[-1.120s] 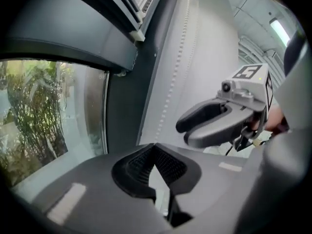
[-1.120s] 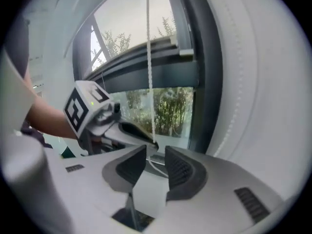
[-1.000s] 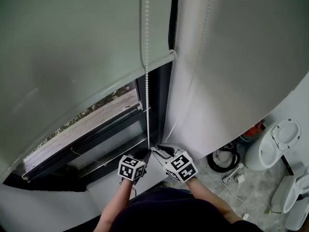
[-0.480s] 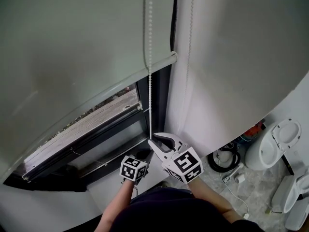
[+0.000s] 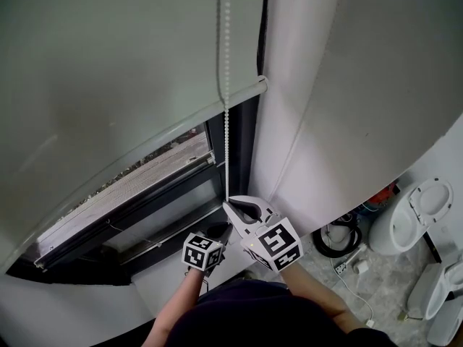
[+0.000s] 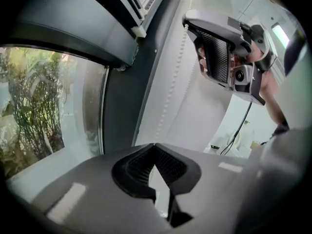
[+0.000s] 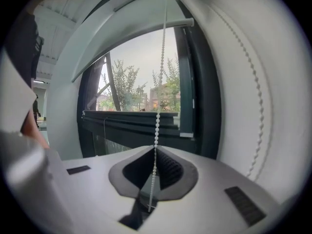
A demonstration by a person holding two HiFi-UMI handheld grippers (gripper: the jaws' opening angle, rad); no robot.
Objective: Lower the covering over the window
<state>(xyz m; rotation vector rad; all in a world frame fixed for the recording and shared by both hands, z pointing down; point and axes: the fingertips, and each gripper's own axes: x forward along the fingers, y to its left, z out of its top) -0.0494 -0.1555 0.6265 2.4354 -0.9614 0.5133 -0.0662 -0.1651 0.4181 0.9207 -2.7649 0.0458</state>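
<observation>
A grey roller blind (image 5: 108, 85) covers the upper window, and its bottom bar (image 5: 257, 85) ends partway down the glass. The white bead chain (image 5: 226, 121) hangs straight beside the dark window frame (image 5: 239, 157). My right gripper (image 5: 227, 205) points up at the chain; its jaws are closing, and the bead chain (image 7: 157, 126) runs between its pads. My left gripper (image 5: 219, 231) sits just below and left of it, shut. In the left gripper view the bead chain (image 6: 174, 82) runs taut from the right gripper (image 6: 189, 23) down to the left gripper's (image 6: 155, 145) tips.
A second blind (image 5: 362, 85) with its own chain (image 7: 253, 96) hangs to the right. On the floor at the right are a coiled black cable (image 5: 334, 241), a power strip (image 5: 340, 268) and white moulded seats (image 5: 412, 215). Trees show outside the glass (image 7: 136, 91).
My right gripper has risen along the chain with its jaws wide and has now closed round it. The left gripper stays shut, shifted slightly right.
</observation>
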